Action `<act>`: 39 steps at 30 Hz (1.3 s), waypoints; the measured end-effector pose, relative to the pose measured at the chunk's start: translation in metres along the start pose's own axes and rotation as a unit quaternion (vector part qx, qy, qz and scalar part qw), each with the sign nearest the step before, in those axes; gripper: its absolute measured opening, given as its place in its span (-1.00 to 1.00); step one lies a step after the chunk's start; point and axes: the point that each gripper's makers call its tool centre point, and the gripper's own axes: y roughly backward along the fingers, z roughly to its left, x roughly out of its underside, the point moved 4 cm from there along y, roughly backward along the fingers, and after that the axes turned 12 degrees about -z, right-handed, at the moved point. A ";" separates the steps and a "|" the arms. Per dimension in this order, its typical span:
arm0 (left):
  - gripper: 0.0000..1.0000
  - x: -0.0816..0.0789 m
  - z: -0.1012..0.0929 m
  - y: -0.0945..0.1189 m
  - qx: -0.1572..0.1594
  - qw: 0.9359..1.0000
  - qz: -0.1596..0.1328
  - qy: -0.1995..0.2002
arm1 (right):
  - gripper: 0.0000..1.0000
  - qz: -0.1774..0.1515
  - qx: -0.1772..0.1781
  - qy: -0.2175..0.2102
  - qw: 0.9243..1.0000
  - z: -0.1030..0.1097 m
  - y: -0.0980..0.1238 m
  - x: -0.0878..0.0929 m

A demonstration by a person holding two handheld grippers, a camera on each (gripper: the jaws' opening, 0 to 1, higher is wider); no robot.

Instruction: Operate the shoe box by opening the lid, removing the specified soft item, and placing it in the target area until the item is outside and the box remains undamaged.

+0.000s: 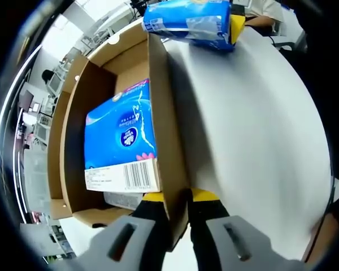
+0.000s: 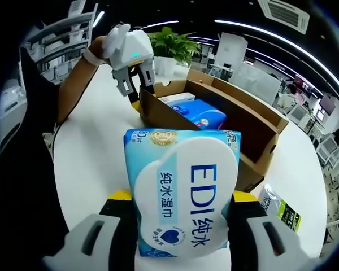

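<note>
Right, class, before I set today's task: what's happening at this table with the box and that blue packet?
A person works with two handheld grippers. The left gripper is clamped on a side wall of the open cardboard box, steadying it on the white table. The right gripper holds a wet wipes pack outside the box, above the table. A blue tissue pack lies inside the box.

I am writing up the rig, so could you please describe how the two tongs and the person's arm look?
The left tongs have grey bodies, black jaws and yellow tips. The right tongs match: grey, black, yellow. In the right gripper view, the left tongs have a white housing with a small green light, and the person's arm wears a dark sleeve.
</note>
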 end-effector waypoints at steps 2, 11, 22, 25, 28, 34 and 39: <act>-0.80 0.000 0.001 0.000 0.000 1.000 0.000 0.000 | 0.25 -0.003 -0.001 0.000 1.000 -0.001 0.000 0.000; -0.80 -0.001 0.002 0.001 -0.001 1.000 0.000 0.002 | 0.24 -0.008 -0.006 0.001 1.000 -0.002 -0.001 -0.002; -0.80 -0.002 0.001 0.001 -0.001 1.000 -0.001 0.002 | 0.21 0.020 0.008 0.042 0.999 -0.008 0.006 -0.001; -0.80 -0.002 0.000 0.001 0.000 1.000 -0.001 0.002 | 0.20 0.033 0.013 0.056 0.998 -0.009 0.011 0.002; -0.80 -0.002 0.000 0.001 0.000 1.000 -0.001 0.001 | 0.19 0.040 0.016 0.057 0.997 -0.010 0.017 0.004; -0.80 -0.002 -0.001 0.000 -0.001 1.000 -0.001 0.001 | 0.19 0.044 0.035 0.070 0.996 -0.016 0.026 0.003; -0.80 -0.003 -0.001 0.000 -0.001 1.000 -0.001 0.001 | 0.18 0.052 0.047 0.089 0.994 -0.023 0.039 -0.003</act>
